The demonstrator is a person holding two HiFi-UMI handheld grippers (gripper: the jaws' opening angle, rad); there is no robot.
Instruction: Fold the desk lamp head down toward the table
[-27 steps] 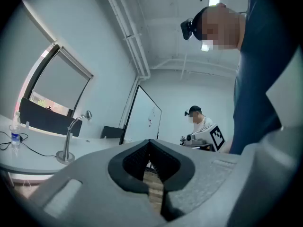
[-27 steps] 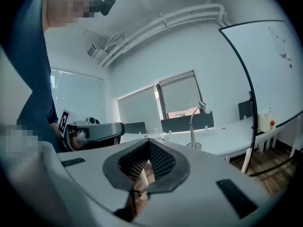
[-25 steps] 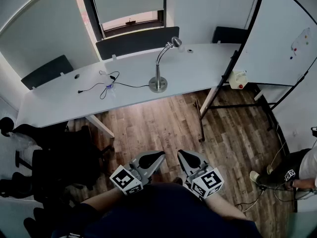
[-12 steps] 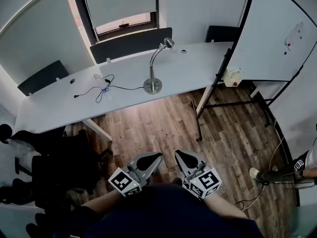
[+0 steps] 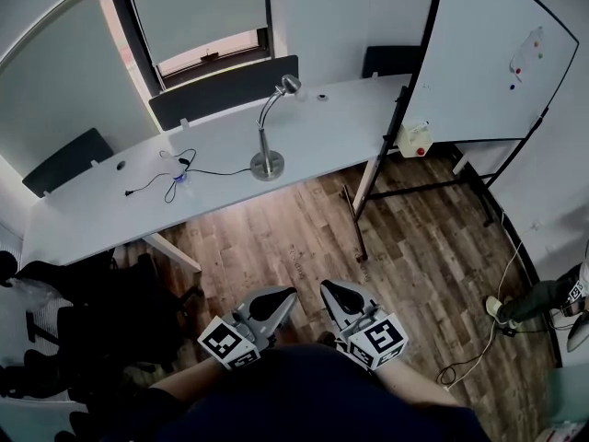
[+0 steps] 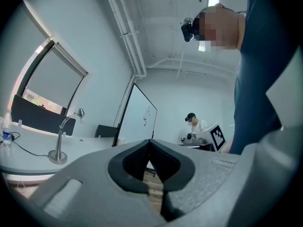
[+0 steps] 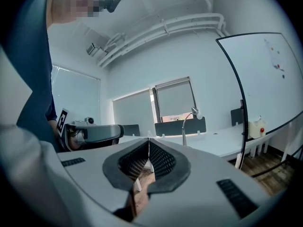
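A silver gooseneck desk lamp [image 5: 269,127] stands on the long white table [image 5: 110,205] across the room, its round base on the tabletop and its small head [image 5: 291,85] raised on the curved neck. The lamp [image 6: 64,136] shows far off at the left of the left gripper view and, as the lamp [image 7: 187,123], in the middle distance of the right gripper view. My left gripper [image 5: 275,299] and right gripper [image 5: 336,296] are held close to my body, side by side over the wood floor, far from the lamp. Both are shut with nothing between the jaws.
A rolling whiteboard [image 5: 488,58] stands right of the table. A black cable and a small bottle [image 5: 178,180] lie on the tabletop. A white jug [image 5: 414,140] sits on the floor by the table leg. Dark chairs [image 5: 74,311] crowd the left. A seated person [image 6: 195,126] is behind me.
The head view has shifted, so the table and lamp now sit further left and higher in the picture. Both grippers stay shut in the same place near my body.
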